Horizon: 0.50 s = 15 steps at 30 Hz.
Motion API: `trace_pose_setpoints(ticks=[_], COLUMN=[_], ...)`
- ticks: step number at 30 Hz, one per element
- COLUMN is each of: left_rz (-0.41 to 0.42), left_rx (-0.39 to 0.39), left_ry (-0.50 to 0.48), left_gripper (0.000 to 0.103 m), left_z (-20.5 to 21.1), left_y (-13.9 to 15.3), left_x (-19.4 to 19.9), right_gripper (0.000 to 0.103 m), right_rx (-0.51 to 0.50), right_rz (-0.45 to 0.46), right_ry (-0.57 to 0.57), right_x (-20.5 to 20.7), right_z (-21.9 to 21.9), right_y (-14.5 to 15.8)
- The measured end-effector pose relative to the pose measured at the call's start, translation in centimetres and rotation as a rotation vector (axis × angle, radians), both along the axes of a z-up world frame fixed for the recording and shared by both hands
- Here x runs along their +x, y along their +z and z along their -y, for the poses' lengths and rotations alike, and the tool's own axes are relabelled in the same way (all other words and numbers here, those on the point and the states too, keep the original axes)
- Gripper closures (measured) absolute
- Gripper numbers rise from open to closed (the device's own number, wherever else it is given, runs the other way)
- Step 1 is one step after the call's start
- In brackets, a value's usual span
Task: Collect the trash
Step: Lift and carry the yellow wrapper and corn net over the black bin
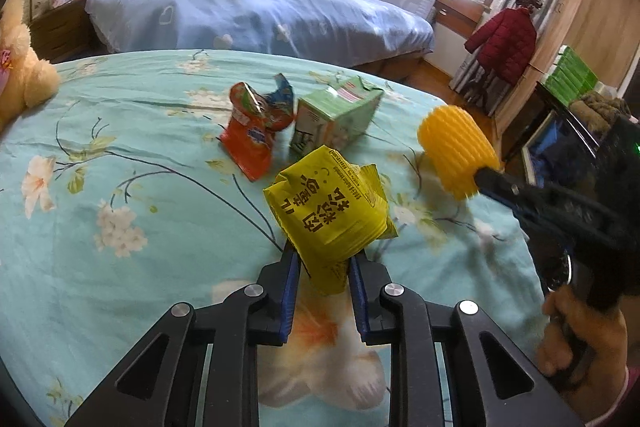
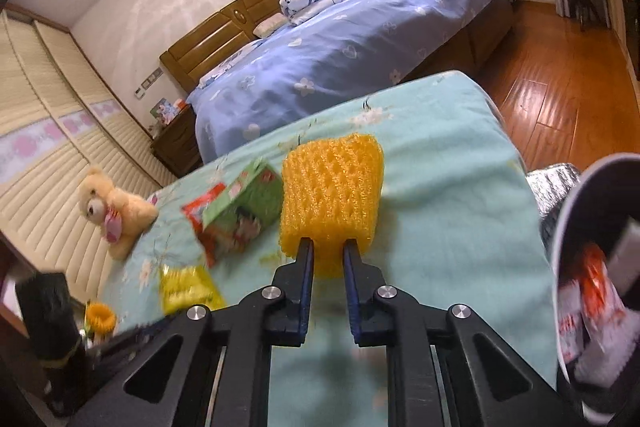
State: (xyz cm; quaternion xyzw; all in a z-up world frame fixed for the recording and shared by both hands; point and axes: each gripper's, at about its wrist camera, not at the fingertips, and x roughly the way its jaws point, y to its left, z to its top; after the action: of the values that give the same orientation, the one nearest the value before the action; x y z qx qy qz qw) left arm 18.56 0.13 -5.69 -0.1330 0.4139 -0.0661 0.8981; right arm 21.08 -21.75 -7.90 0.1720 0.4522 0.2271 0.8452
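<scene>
Left gripper [image 1: 324, 259] is clamped on the yellow wrapper [image 1: 328, 203], lifted above the teal bedspread [image 1: 120, 155]; right gripper [image 2: 326, 247] pinches the yellow foam net [image 2: 332, 187] by its near edge; both pieces look featherlight. Wrapper is crinkly film, likely slippery (hold a folded edge, not the flat face); foam net is soft and springy, squashes easily. Ahead of the left gripper lie a red snack bag [image 1: 252, 131] and a green carton [image 1: 336, 115]; bin [image 2: 592, 267] sits just right of the right gripper.
</scene>
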Motion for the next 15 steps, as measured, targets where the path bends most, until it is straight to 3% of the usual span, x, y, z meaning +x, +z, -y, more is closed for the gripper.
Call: trace_pose_setpoints(ticks=[3,5,6,7,9,15], left_rz=[0.0,-0.003,-0.004,-0.005,-0.008,-0.007], left_rx=[-0.003,-0.006,-0.006,-0.005,-0.007,-0.012], left_ry=[-0.004,-0.01,-0.012,-0.015,-0.017,-0.014], left_gripper=[0.081,0.081,0.081,0.081,0.081,0.081], left_z=[0.2,0.4,0.5,0.6,0.9,1.0], left_y=[0.0,0.0,-0.1,-0.1,-0.1,-0.1], left_x=[-0.3,-0.5,-0.7,-0.8,-1.0,-1.1], right_gripper=[0.088,0.08,0.069,0.048,0.025,0.021], right_rx=[-0.018,-0.032,-0.037,-0.039,-0.044,-0.091], right_rz=[-0.01,-0.023,-0.035,-0.038,-0.021,0.028], right_ry=[0.011,0.023,0.021,0.018,0.013,-0.029], right_x=[-1.8,-2.6,-2.9,-3.2,-3.9,-2.8], right_z=[0.5,0.5,0.7,0.8,1.0,0.6], right_y=[-0.2,-0.4,-0.6,-0.6,-0.3,0.5])
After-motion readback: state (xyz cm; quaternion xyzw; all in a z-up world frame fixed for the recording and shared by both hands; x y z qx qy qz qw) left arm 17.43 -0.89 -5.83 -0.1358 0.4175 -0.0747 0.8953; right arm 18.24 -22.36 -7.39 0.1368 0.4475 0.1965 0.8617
